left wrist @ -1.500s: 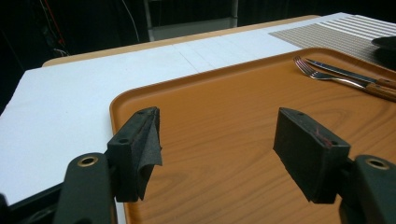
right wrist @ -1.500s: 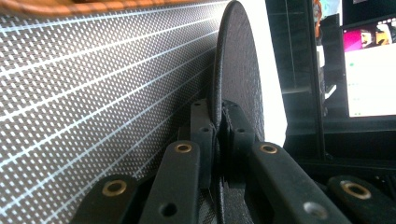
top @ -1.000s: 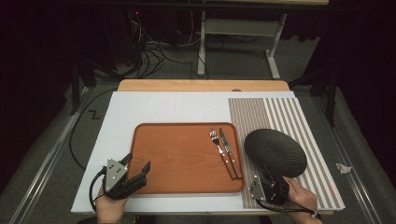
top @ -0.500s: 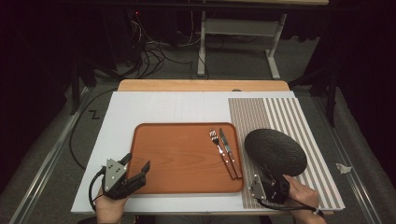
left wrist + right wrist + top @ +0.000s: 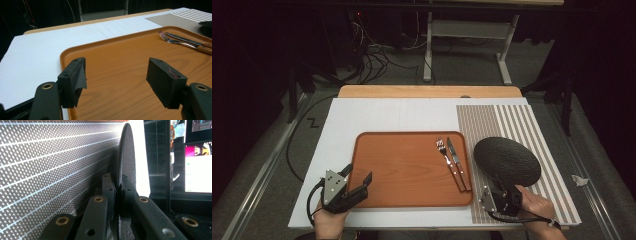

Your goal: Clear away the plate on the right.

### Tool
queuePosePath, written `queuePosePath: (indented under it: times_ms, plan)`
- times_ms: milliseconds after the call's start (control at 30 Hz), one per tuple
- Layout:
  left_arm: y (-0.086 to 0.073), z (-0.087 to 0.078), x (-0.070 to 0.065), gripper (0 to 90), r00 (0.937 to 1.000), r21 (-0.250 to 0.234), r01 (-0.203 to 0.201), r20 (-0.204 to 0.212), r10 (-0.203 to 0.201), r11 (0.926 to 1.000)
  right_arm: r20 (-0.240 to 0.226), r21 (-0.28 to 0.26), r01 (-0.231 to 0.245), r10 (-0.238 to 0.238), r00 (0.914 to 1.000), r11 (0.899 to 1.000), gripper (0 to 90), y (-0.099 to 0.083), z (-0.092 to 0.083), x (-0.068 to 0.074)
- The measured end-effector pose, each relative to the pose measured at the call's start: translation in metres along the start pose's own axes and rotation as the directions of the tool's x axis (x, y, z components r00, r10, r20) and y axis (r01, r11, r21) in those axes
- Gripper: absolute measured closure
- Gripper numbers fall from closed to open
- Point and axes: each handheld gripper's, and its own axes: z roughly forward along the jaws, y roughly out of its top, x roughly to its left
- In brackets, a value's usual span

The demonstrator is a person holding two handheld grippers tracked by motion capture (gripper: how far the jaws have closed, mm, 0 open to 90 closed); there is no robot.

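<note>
At the bottom right of the high view my right gripper (image 5: 498, 192) is clamped on the near rim of the dark round plate (image 5: 507, 161), which sits tilted over the striped placemat (image 5: 532, 125). In the right gripper view the plate (image 5: 126, 157) stands edge-on at the centre of the frame, its rim pinched between my two black jaws, with the mat's dotted weave (image 5: 50, 170) across the left half.

At the bottom left of the high view my left gripper (image 5: 358, 182) has its jaws apart and holds nothing, its tips over the near left corner of the orange tray (image 5: 404, 170). In the left gripper view the tray's wood-grain surface (image 5: 117, 65) lies bare between the jaws.

Farther up, at the tray's right side, a fork (image 5: 447, 160) and a knife (image 5: 458, 161) lie side by side, just left of the plate. Beyond the tray is the white tabletop (image 5: 387, 117), then a wooden strip (image 5: 427, 91) along its far edge.
</note>
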Motion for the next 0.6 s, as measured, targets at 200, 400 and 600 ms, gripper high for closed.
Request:
queuePosePath:
  times_ms: [200,400,600]
  plan:
    - [0.000,0.000,0.000,32.0,1.0000,0.000,0.002,0.000,-0.002,1.0000,0.015,-0.005,0.007,-0.007,0.9999,1.000,87.8,0.000,-0.002,-0.003]
    - [0.000,0.000,0.001,32.0,1.0000,-0.001,0.004,0.000,-0.004,1.0000,0.026,-0.010,0.031,-0.030,0.9992,0.999,87.8,0.002,-0.004,-0.008]
    - [0.000,0.000,0.001,31.9,0.9999,-0.006,0.008,-0.005,-0.009,0.9999,0.026,-0.027,0.040,-0.039,0.9989,0.999,87.5,0.006,-0.006,-0.013]
